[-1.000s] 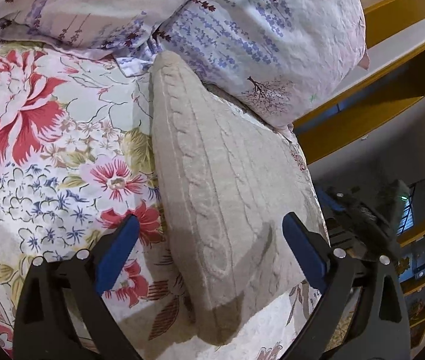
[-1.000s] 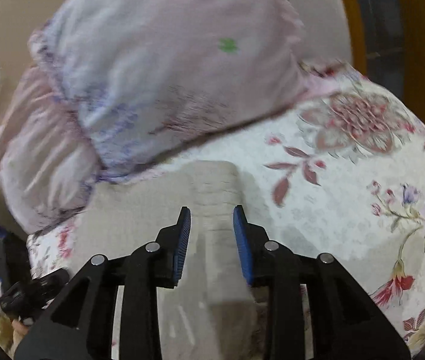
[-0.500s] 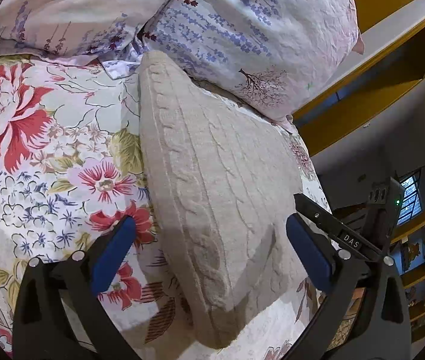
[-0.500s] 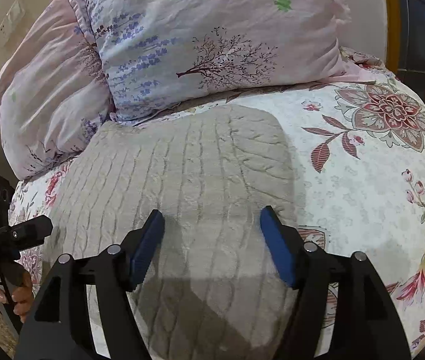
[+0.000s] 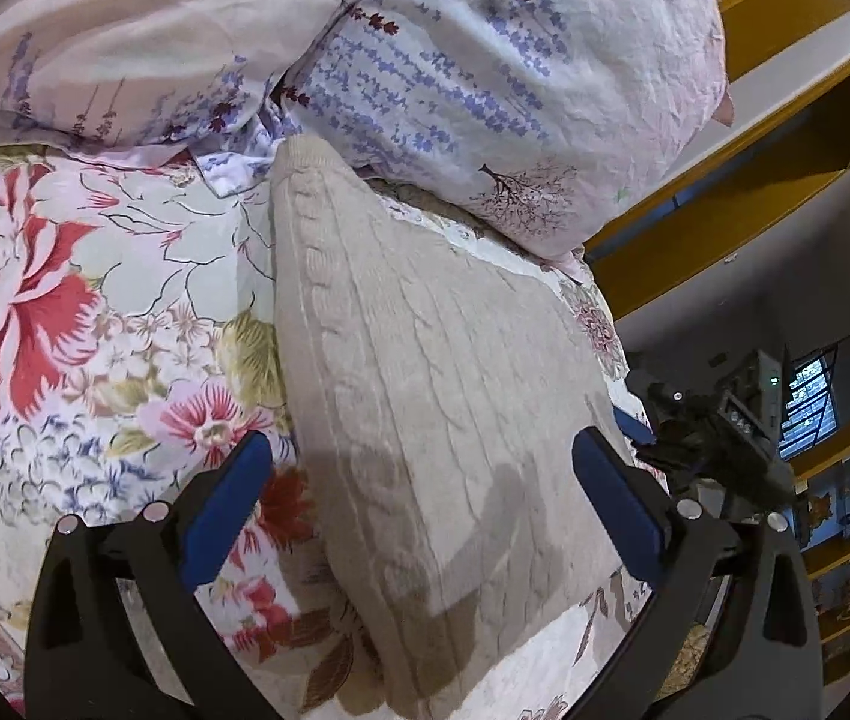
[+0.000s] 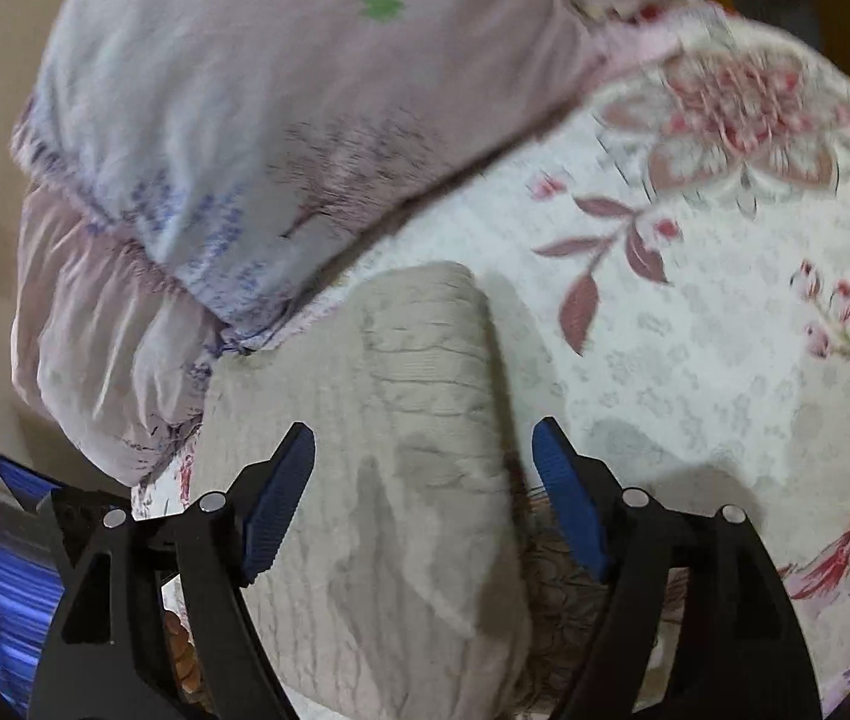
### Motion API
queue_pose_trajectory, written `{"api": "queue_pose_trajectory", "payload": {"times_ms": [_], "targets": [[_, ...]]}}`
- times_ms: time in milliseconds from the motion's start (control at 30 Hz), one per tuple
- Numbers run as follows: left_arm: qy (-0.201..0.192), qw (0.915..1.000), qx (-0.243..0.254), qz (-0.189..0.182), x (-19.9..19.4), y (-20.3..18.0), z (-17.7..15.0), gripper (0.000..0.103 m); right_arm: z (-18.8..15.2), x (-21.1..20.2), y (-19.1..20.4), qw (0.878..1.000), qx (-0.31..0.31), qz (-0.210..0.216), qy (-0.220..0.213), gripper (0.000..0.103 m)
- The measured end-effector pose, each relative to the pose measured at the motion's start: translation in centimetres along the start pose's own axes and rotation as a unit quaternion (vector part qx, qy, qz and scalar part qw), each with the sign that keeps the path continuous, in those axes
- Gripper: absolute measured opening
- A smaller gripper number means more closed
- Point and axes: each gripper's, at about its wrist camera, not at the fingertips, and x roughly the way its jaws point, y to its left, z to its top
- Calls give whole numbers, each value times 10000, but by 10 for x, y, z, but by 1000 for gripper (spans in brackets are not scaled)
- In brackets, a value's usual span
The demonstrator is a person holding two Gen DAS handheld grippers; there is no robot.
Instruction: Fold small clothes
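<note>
A beige cable-knit sweater [image 5: 425, 396] lies folded flat on the floral bedspread [image 5: 83, 300], its far end against the pillows. My left gripper [image 5: 422, 495] hovers open above its near half, holding nothing. The sweater also shows in the right wrist view [image 6: 401, 480], which is blurred. My right gripper [image 6: 424, 477] is open over the sweater's right edge and holds nothing. The right gripper also appears in the left wrist view [image 5: 707, 438], beyond the sweater's right side.
Two pale lavender-print pillows [image 5: 485, 72] lie stacked at the head of the bed, also in the right wrist view [image 6: 281, 120]. The bed's edge drops off at the right, with yellow wooden shelving [image 5: 755, 168] and a window beyond.
My right gripper opened from nearly shut to wide and has swung quickly over the sweater's right edge. My left gripper stayed open and shifted only slightly.
</note>
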Motion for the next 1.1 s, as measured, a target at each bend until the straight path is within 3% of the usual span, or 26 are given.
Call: {"api": "queue_pose_trajectory", "payload": {"times_ms": [167, 400, 567, 800, 933, 967, 1033, 1100], "targets": [[157, 9997, 120, 110, 10, -4, 2, 100, 3, 12, -12, 9993, 219, 231, 201, 77], [320, 9981, 411, 314, 21, -10, 2, 99, 3, 24, -13, 9982, 69, 418, 421, 76], [388, 9958, 669, 480, 30, -16, 1, 98, 0, 32, -7, 9960, -131, 605, 650, 58], [360, 9950, 723, 592, 33, -20, 2, 97, -2, 37, -8, 9940, -168, 824, 697, 54], [345, 9950, 706, 623, 36, -23, 3, 96, -4, 38, -10, 9930, -163, 918, 721, 46], [346, 9952, 687, 612, 38, -23, 3, 91, -4, 39, -9, 9923, -154, 971, 750, 38], [332, 9963, 563, 567, 38, -21, 4, 82, -7, 38, -10, 9912, -60, 1091, 746, 34], [223, 9975, 478, 464, 32, -18, 5, 62, -8, 35, -9, 9910, -17, 1154, 676, 32]]}}
